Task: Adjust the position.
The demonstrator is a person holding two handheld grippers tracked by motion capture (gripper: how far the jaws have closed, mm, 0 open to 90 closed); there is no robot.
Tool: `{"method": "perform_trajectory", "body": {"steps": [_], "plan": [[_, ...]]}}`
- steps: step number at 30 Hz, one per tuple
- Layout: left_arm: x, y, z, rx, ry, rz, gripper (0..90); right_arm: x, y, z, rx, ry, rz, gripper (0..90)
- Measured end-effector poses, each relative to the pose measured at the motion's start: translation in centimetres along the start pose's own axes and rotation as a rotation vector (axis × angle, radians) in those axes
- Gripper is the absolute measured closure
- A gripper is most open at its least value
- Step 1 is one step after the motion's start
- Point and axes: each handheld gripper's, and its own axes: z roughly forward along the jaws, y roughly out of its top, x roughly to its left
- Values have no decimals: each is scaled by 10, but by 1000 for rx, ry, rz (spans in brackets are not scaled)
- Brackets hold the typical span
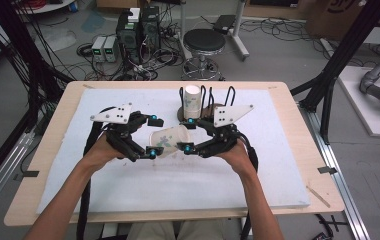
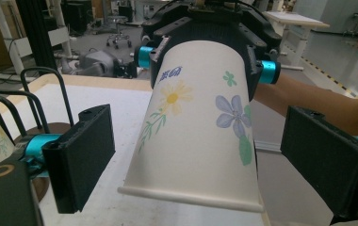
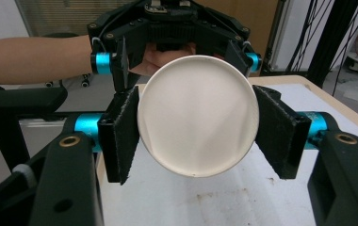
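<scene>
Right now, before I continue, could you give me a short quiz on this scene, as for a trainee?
1. True or false: the left tongs press on the flowered cup.
2. Which part of this cup do the right tongs grip? A) the base end B) the rim C) none
3. Where does the second cup stand?
Key: 1 false, they are open, one pad on each side of it. 2 A. 3 upright on the rack.

my two handheld grippers, bare arms

Left gripper (image 1: 152,136) and right gripper (image 1: 188,134): black frames, cyan knuckles, grey dotted triangle plates, black cables trailing off.
</scene>
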Motion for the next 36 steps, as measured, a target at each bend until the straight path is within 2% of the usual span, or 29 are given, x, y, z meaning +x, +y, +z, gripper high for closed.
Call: {"method": "perform_trajectory", "body": {"steps": [7,16,28,36], "plan": [[1,0,9,-5,-12,-2,105,1,0,0,-2,4,-2,371],[2,-3,20,23,-28,-11,105,2,1,2,-8,13,-8,371],[4,-10,25,38,-36,-20,124,3,2,0,-25,21,-9,371],[4,-13,24,42,-40,-9,158,3,2,-2,-32,19,-7,371]]}}
